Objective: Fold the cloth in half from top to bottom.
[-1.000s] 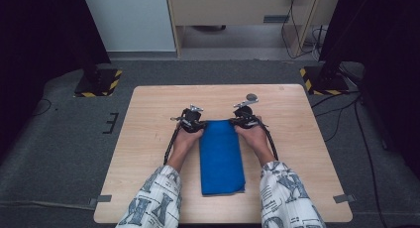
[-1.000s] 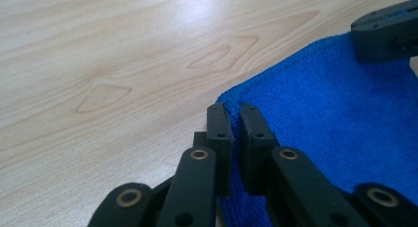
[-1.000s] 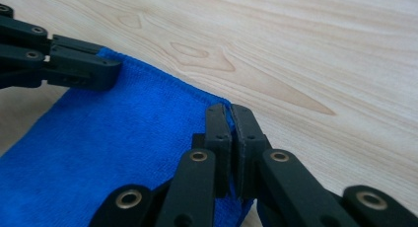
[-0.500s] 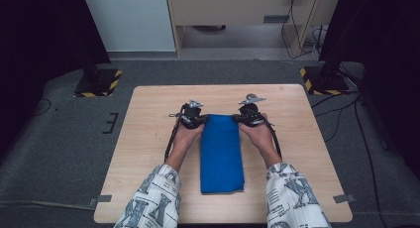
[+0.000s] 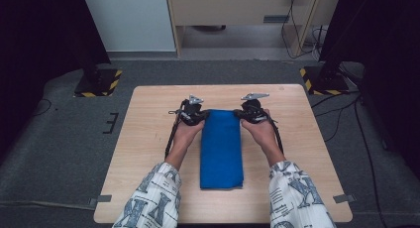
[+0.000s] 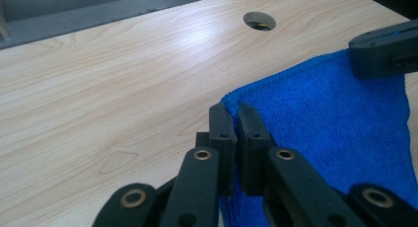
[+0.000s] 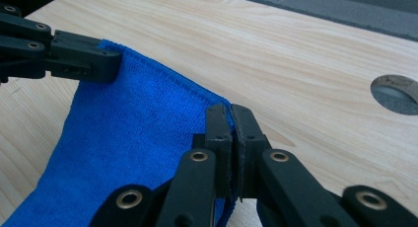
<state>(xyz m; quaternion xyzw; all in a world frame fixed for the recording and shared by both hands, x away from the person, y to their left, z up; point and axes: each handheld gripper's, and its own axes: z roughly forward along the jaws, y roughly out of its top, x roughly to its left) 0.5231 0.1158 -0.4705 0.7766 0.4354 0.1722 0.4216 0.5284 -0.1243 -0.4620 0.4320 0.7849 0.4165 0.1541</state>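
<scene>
One blue towel (image 5: 221,148) lies folded lengthwise down the middle of the wooden table (image 5: 148,139), its near end close to the table's front edge, with bare wood open on both sides and beyond its far end. Two grippers work it: the left gripper (image 5: 197,116) is pinched tight on the towel's far left corner, the right gripper (image 5: 246,114) on the far right corner. The gripper views show each corner lifted a little between closed jaws, and one round hole (image 6: 260,20) in the tabletop further out.
</scene>
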